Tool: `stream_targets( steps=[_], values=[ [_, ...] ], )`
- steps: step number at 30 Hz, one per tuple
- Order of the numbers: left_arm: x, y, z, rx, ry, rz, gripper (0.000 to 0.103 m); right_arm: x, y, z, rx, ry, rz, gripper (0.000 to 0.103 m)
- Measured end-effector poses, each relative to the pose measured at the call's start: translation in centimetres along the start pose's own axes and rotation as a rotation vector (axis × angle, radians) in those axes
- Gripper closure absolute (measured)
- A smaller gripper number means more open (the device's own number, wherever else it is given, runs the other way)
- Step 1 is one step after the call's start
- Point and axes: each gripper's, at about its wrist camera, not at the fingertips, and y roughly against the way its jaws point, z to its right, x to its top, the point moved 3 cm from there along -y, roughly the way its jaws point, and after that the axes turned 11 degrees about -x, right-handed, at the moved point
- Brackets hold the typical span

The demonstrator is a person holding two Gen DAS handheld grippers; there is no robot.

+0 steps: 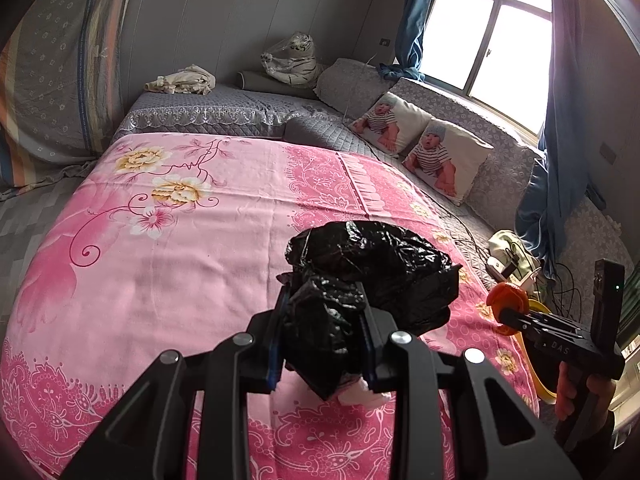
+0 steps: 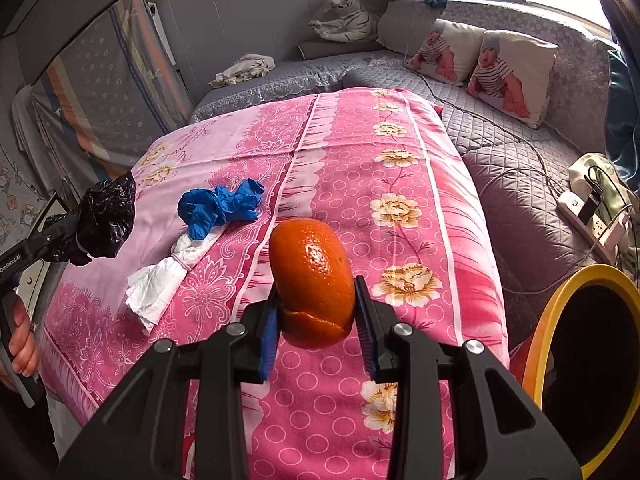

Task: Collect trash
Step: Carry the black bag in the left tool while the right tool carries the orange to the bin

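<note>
Two grippers are hanging over the bed, each gripping a piece of rubbish. Over on the left, the left gripper (image 1: 324,300) is pinching a crumpled black plastic bag (image 1: 372,268) between its blue-lined fingers, holding it up above the pink flowered bedspread (image 1: 180,248). A scrap of something pale is peeking out under the bag, too hidden to name. Moving rightward across the bedspread, a balled-up blue glove (image 2: 220,206) is lying against a twisted white tissue (image 2: 160,280), the two touching. Further right, the right gripper (image 2: 316,316) is clamping a curved piece of orange peel (image 2: 312,280) upright between its fingers, clear of the cover. At the far right, beside the bed's edge, a yellow-rimmed bin (image 2: 548,332) is showing its dark opening, near the peel but apart from it.
</note>
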Motion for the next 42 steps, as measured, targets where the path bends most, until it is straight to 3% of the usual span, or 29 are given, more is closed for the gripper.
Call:
stream_targets(
  steps=[26,42],
  values=[
    [0.1,-4.1,8.7,-0.159,-0.11,-0.055,0.075,-0.1,4.6,9.7,-0.072,-0.232,0.118,0.071],
    [-0.5,-8.2,15.6,-0.271,-0.206,-0.136,0.075,-1.4,6.7,16.6,-0.151,-0.379,0.169,0.071]
  ],
)
